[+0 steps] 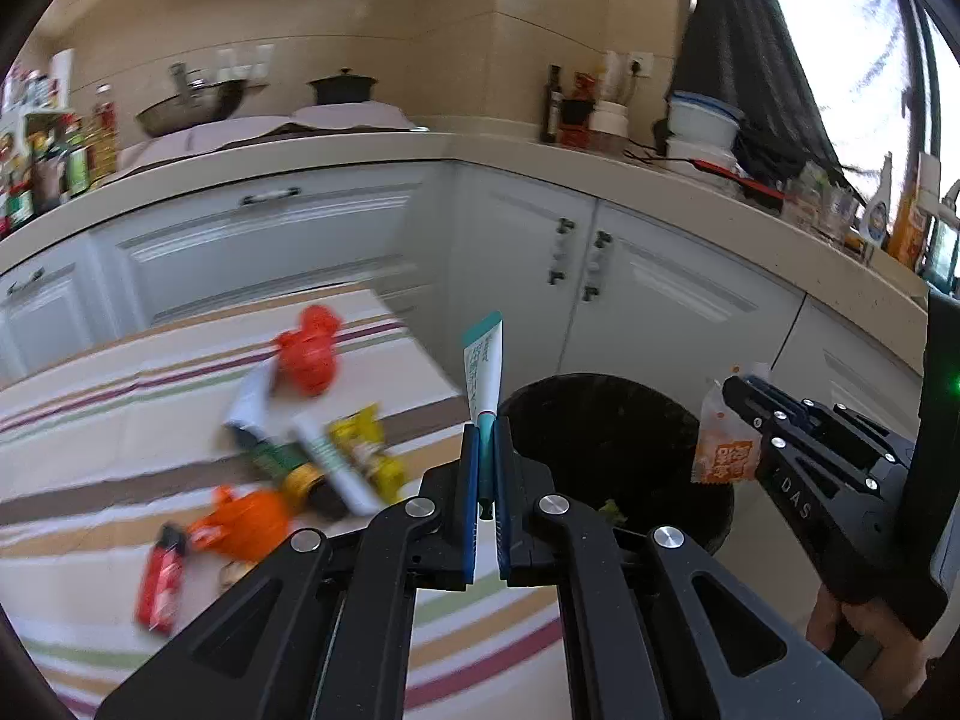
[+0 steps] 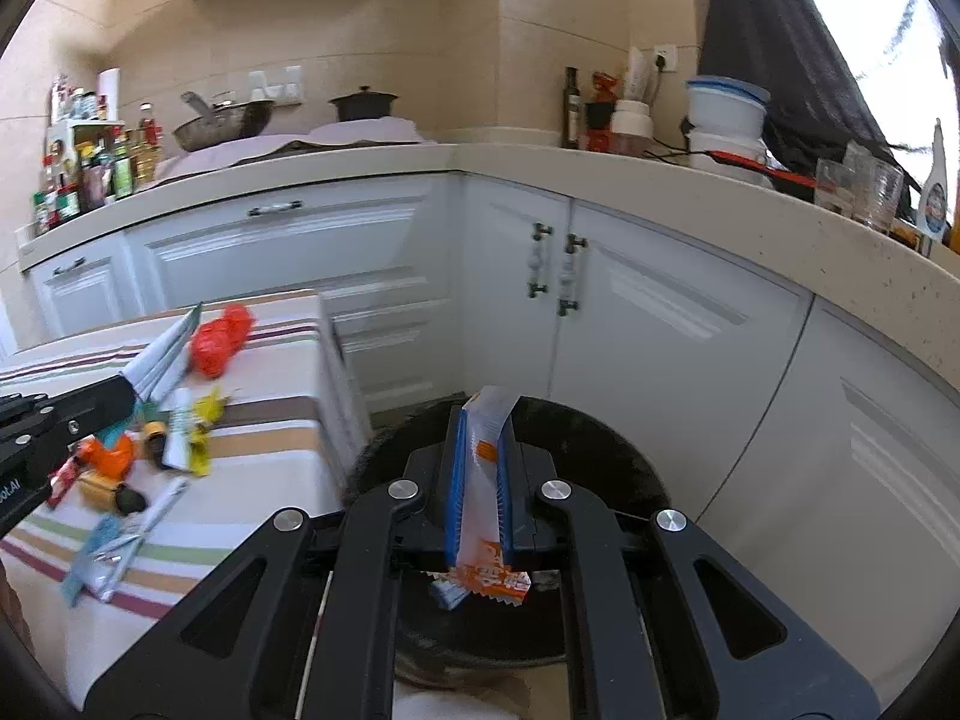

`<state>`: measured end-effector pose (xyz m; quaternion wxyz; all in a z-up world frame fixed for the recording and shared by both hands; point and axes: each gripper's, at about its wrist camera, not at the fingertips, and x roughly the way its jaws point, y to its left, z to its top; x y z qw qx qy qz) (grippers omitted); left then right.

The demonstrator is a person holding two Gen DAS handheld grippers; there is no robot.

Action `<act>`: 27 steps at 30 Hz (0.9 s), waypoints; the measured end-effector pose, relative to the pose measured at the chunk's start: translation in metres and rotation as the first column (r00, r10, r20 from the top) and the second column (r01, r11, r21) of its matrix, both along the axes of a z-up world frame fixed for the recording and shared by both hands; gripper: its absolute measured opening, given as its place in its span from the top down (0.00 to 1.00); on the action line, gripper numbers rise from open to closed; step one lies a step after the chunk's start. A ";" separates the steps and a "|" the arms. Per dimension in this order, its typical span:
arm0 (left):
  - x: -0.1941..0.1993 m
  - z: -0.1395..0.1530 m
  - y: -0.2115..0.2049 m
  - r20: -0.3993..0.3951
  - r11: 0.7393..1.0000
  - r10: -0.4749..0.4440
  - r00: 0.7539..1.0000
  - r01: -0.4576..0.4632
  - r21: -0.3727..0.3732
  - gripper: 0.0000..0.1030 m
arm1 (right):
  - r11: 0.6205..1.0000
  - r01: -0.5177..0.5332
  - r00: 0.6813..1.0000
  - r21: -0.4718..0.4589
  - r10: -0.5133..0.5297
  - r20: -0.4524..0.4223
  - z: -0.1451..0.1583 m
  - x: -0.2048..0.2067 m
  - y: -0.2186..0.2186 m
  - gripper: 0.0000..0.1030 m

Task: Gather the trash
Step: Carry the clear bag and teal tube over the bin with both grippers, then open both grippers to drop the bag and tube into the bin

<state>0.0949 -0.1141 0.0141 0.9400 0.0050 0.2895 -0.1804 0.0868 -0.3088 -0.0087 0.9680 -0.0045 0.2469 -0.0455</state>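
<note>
The tube (image 1: 483,369) stood nearly upright, its capped lower end clamped between the closed jaws of the left gripper (image 1: 486,456). It sat over the table edge, just left of the bin (image 1: 618,420), not yet above the opening. The sachet (image 2: 480,480) was pinched flat between the closed jaws of the right gripper (image 2: 480,468), its orange printed end hanging below the pads. In the right wrist view the bin rim (image 2: 576,414) lay directly beneath and ahead of it, so this item appeared to be over the opening.

The step in hand was judged to be the carry to the bin, with release to follow. To do it well:

1. Release the sachet first, since it was already placed. Open the jaws fully; thin film tends to cling to a pad.
2. Bring the tube clear across the near rim before opening. Tilt it forward so that the long free end falls inward, not onto the rim.
3. Keep the two grippers apart over the bin; they were close together there.

More trash remained on the striped table (image 1: 90,420): a red wrapper (image 1: 309,351), a yellow packet (image 1: 366,450), an orange wrapper (image 1: 246,525) and a red pack (image 1: 161,582).
</note>
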 end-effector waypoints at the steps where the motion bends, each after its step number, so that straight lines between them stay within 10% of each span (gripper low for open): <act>1: 0.007 -0.002 -0.011 -0.004 1.000 -0.014 1.000 0.014 0.009 0.95 | 1.000 0.008 1.000 0.002 -0.008 -0.005 -0.002 0.004 -0.006 0.91; 14: 0.064 -0.030 -0.082 -0.092 0.994 -0.075 0.993 0.082 0.070 0.93 | 0.997 0.062 0.996 0.049 -0.059 -0.062 -0.039 0.053 -0.060 0.88; 27: 0.074 -0.034 -0.084 -0.111 0.996 -0.039 0.993 0.048 0.079 0.71 | 0.992 0.098 0.993 0.079 -0.093 -0.069 -0.044 0.062 -0.071 0.75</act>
